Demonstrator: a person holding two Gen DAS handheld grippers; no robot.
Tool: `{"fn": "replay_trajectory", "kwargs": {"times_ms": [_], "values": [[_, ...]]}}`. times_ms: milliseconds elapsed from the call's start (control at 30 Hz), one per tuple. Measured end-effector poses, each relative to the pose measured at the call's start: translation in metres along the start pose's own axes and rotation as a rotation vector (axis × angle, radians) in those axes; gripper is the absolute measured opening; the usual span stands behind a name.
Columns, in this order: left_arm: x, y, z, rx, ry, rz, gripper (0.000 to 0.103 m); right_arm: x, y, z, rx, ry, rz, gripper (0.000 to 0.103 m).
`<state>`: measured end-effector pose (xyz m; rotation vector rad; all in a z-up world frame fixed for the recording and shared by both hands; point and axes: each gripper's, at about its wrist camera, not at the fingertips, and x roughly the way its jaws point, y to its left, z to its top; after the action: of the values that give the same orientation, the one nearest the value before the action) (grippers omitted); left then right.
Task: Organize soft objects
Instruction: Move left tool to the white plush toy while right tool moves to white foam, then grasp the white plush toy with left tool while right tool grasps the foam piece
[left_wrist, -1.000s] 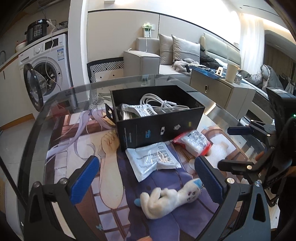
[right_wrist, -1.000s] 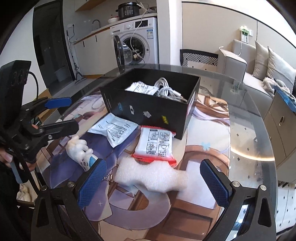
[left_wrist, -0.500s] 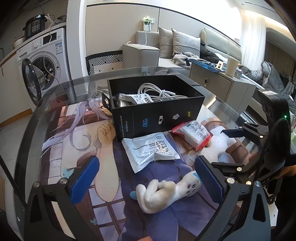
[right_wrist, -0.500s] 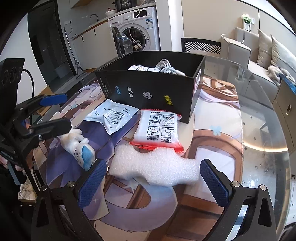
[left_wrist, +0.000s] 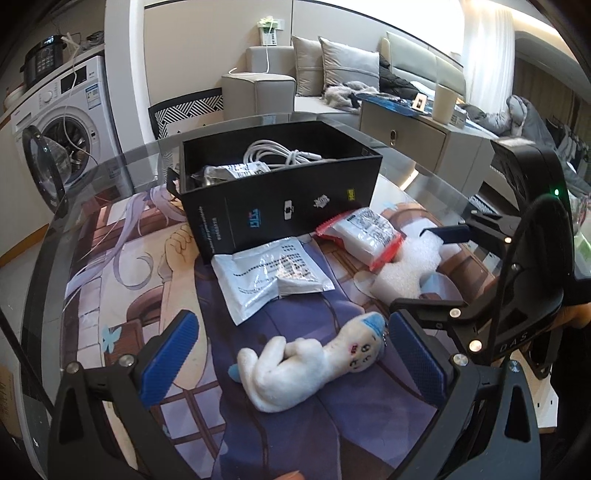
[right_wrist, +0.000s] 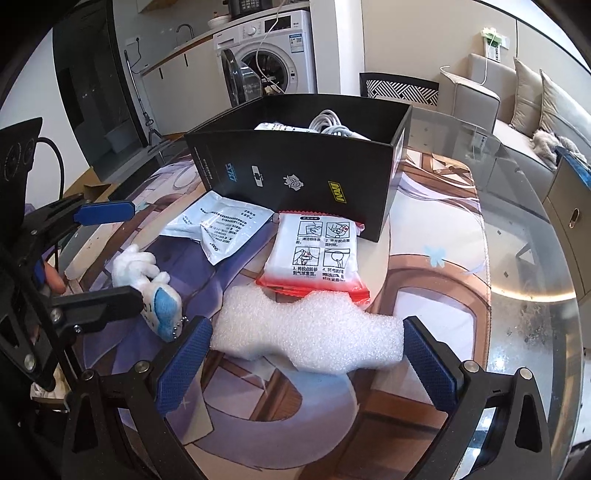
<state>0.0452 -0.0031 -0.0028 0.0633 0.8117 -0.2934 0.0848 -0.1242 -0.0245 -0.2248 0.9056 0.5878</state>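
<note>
A white plush toy (left_wrist: 303, 365) with a blue tip lies on the printed mat, between the open pads of my left gripper (left_wrist: 291, 358); it also shows in the right wrist view (right_wrist: 147, 277). A white foam piece (right_wrist: 310, 332) lies between the open pads of my right gripper (right_wrist: 306, 354); it also shows in the left wrist view (left_wrist: 402, 273). A red-edged white packet (right_wrist: 317, 251) and a pale plastic pouch (right_wrist: 221, 225) lie in front of the black box (right_wrist: 295, 177), which holds a white cable (left_wrist: 277, 153) and a packet.
The round glass table's edge (right_wrist: 535, 258) curves at right. A washing machine (left_wrist: 66, 122) with its door open stands behind, a sofa (left_wrist: 332, 74) and a low cabinet (left_wrist: 417, 140) beyond the table. The printed mat (left_wrist: 129, 258) covers the tabletop.
Both grippers have moved forward and down. The plush toy now sits between the left pads and the foam piece between the right pads. Both stay open.
</note>
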Motion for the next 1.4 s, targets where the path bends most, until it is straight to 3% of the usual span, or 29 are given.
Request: {"fn": "replay_trajectory", "kwargs": {"times_ms": [967,1067,1133,1400], "values": [[0.027,-0.007,-0.016,0.027,0.116,-0.021,0.102,-0.002,-0.001,-0.004,-0.008,-0.002,0.018,0.102],[0.025,-0.01,-0.016,0.042,0.101,-0.029,0.094,-0.002,-0.002,-0.004,-0.008,-0.002,0.019,0.102],[0.022,-0.012,-0.015,0.059,0.087,-0.037,0.082,-0.003,-0.002,-0.004,-0.007,-0.002,0.021,0.102],[0.021,-0.014,-0.014,0.084,0.079,-0.063,0.071,-0.004,-0.002,-0.004,-0.006,-0.001,0.031,0.102]]}}
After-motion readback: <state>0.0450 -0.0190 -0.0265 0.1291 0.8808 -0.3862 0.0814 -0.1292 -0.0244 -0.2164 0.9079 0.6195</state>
